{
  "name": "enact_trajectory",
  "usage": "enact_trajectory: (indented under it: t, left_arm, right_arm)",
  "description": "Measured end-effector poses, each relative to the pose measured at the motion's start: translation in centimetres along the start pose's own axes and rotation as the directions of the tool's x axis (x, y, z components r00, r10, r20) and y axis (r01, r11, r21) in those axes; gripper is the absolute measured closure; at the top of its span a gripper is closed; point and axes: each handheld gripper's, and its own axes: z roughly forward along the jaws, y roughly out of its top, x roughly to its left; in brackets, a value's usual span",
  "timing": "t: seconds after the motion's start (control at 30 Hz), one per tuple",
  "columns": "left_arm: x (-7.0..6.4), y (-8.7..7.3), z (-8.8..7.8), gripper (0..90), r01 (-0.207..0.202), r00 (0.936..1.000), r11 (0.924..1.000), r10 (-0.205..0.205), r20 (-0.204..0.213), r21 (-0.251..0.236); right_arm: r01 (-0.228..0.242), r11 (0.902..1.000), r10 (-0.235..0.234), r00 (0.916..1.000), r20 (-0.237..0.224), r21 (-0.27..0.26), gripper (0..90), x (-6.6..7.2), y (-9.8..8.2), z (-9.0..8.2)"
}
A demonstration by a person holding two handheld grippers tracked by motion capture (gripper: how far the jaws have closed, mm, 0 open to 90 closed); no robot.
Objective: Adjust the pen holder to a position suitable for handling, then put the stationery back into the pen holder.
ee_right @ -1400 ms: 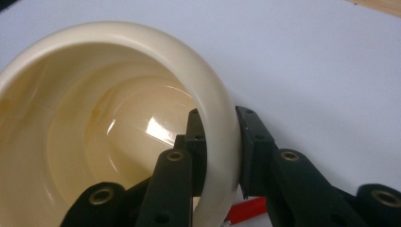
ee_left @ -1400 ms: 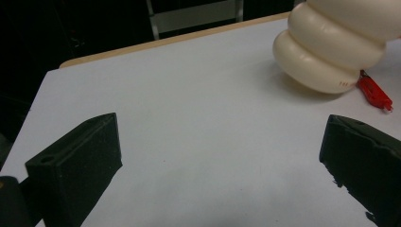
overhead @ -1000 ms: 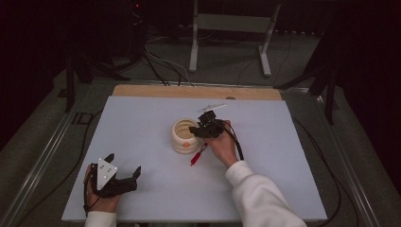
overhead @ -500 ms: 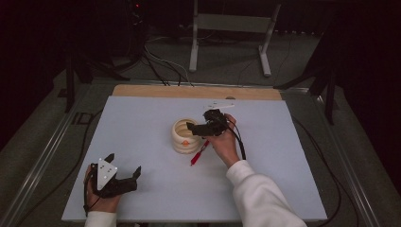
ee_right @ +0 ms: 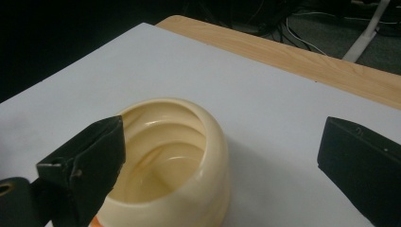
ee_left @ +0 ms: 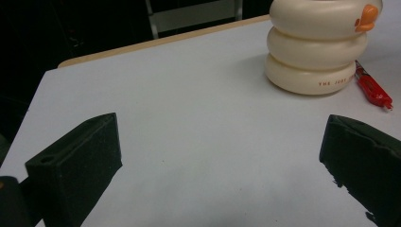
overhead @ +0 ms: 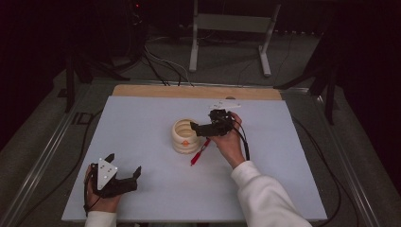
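Note:
A cream ribbed cup with an orange beak mark stands at the middle of the white table. Its hollow inside looks empty in the right gripper view. A red pen lies on the table against the cup's right side, also seen as a red pen in the left gripper view beside the cup. My right gripper hovers open just right of and above the cup's rim, nothing between its jaws. My left gripper rests open near the front left edge, far from the cup.
A wooden strip runs along the table's far edge. A small white piece lies near it behind the right hand. Cables and a metal stand are on the floor beyond.
My right gripper has drifted slightly right and back from the cup's rim. The left gripper, cup and pen have not moved.

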Motion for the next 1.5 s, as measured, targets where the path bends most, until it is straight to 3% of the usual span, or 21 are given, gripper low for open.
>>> enact_trajectory:
  t: [0.53, 0.73, 0.93, 1.2, 1.5]
  left_arm:
    - [0.0, 0.0, 0.1, 0.5, -0.001, 1.0, 1.0, 0.001, 0.001, 0.003]
    - [-0.1, -0.1, 0.1, 0.5, -0.004, 1.0, 1.0, 0.004, -0.001, 0.007]
    - [-0.1, 0.0, 0.1, 0.4, -0.004, 1.0, 1.0, 0.004, -0.002, 0.007]
    - [-0.1, -0.1, 0.1, 0.5, -0.004, 1.0, 1.0, 0.004, -0.001, 0.009]
    - [-0.1, -0.1, 0.1, 0.5, -0.005, 1.0, 0.9999, 0.005, 0.001, 0.009]
  right_arm:
    - [-0.001, 0.9998, 0.0, 0.9998, 0.022, 0.022, 2.4, -1.1, -1.7, -2.1]
    - [0.005, 0.9977, -0.007, 0.9996, 0.028, 0.068, 2.7, -1.5, -2.7, -2.3]
    - [0.004, 0.9926, -0.008, 0.9994, 0.032, 0.121, 2.8, -1.6, -3.6, -1.9]
    - [0.0, 0.9798, -0.01, 0.9988, 0.049, 0.2, 2.8, -0.9, -4.9, -0.8]
    - [0.04, 0.9686, -0.056, 0.9965, 0.062, 0.246, 2.7, 0.5, -6.1, 0.7]
